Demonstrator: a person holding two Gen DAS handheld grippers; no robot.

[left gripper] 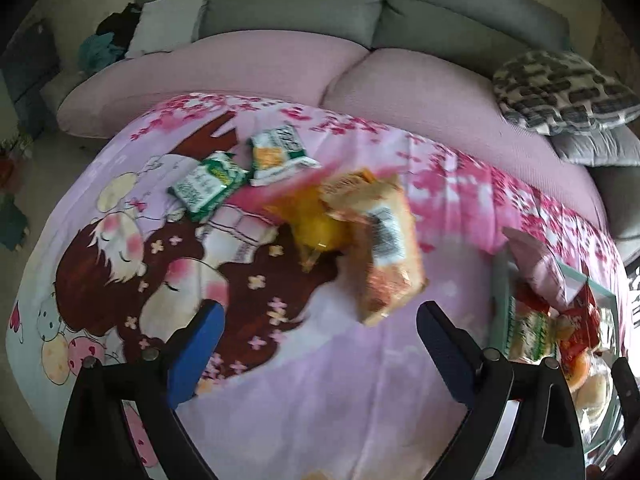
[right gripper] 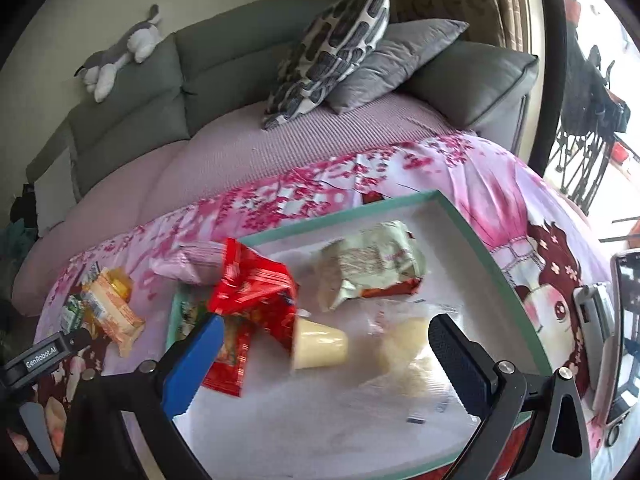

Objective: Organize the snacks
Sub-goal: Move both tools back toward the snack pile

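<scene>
Left gripper (left gripper: 316, 320) fingers spread wide, nothing held, over pink cartoon-print cloth (left gripper: 320, 380) on the table; blurred orange snack packet (left gripper: 384, 248) centre frame, two green-white snack packets (left gripper: 208, 186) upper left. Right gripper (right gripper: 324, 344) fingers wide apart, empty, above white green-rimmed tray (right gripper: 472, 240) holding red foil packet (right gripper: 256, 284), pale green packet (right gripper: 372, 264), cream cup (right gripper: 320, 348), clear bag (right gripper: 408, 352).

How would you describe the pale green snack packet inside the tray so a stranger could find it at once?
Start at the green-rimmed white tray lying on the pink cartoon-print cloth. Look toward its far side, behind the pale yellow cup lying on its side. There lies the crumpled pale green packet, the only green wrapper inside the tray, with a red strip along its lower edge.
</scene>
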